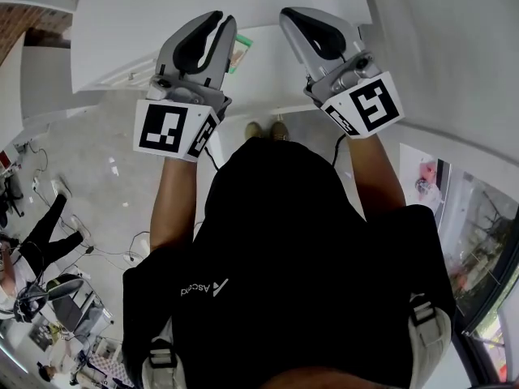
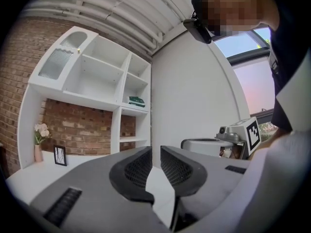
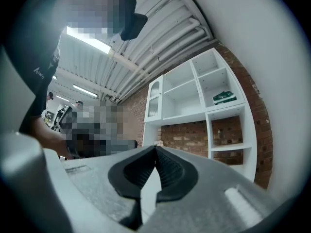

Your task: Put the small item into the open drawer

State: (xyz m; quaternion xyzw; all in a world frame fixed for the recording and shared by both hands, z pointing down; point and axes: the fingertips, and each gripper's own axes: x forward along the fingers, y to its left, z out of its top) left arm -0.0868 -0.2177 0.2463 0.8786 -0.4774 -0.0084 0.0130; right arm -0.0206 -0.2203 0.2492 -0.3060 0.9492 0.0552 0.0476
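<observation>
At the left of the head view we see the left gripper (image 1: pixel 220 21) held level, its marker cube (image 1: pixel 172 130) showing black-and-white squares. In its own view the jaws stand a narrow slit apart, and only the white wall shows through the gap.

Just beside that gripper's tip in the head view, a small green item (image 1: pixel 240 53) lies on a white surface. In the gripper views it is flat and dark green with a paler edge. It rests in a right-hand compartment of the white shelf unit (image 2: pixel 104 76), well apart from both grippers. We cannot tell whether this is the task's small item, and we cannot make out the open drawer in any view.

Further right, the right gripper (image 1: pixel 290 14) is also held about level. Its own view shows the pads meeting at their tips with nothing between them. Its marker cube (image 1: pixel 369 104) carries the same kind of square pattern.

The only writing we find is white print on the person's black shirt (image 1: pixel 268 241). It begins "Asc", and we cannot read the rest.

In the left gripper view, a vase of pale flowers (image 2: pixel 39 139) and a small framed picture (image 2: pixel 60 155) stand on the unit's counter, against the brick wall (image 2: pixel 77 123).
</observation>
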